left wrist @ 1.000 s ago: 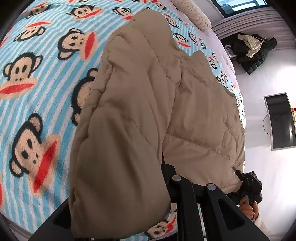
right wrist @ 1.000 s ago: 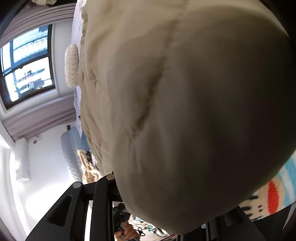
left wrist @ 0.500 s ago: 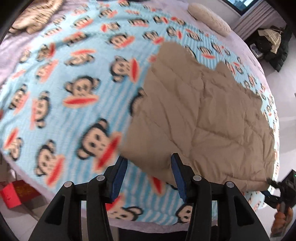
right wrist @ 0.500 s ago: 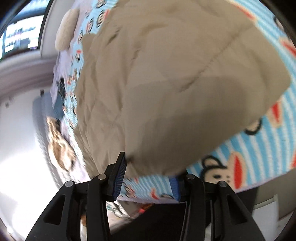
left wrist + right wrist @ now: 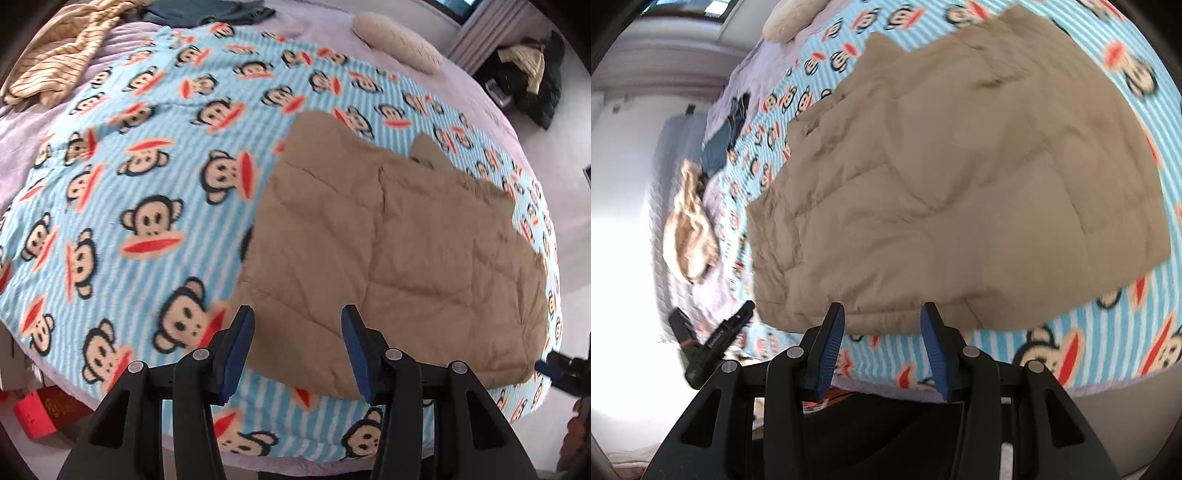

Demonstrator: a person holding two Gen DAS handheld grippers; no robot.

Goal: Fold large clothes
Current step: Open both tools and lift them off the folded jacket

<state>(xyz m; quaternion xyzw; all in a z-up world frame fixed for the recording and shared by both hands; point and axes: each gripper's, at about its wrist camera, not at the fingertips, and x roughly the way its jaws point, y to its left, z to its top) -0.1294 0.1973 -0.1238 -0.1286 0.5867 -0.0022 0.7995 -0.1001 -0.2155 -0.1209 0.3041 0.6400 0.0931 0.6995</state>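
Note:
A tan quilted jacket (image 5: 399,251) lies folded flat on the blue striped monkey-print blanket (image 5: 147,177); the right wrist view shows the same jacket (image 5: 960,184) filling most of the frame. My left gripper (image 5: 297,317) hangs open above the jacket's near left corner, with nothing between its blue pads. Over the jacket's near edge my right gripper (image 5: 882,314) is also open and empty. The left gripper (image 5: 716,339) appears as a dark shape at the lower left of the right wrist view.
A cream striped garment (image 5: 55,59) and dark clothes (image 5: 207,13) lie at the far end of the bed, beside a cream pillow (image 5: 399,42). Dark clothes are piled by the curtain (image 5: 524,74). A red box (image 5: 40,413) sits on the floor by the bed's near edge.
Both grippers have let go of the jacket, opened and risen. The jacket, earlier bunched up in front of both cameras, now lies flat on the blanket.

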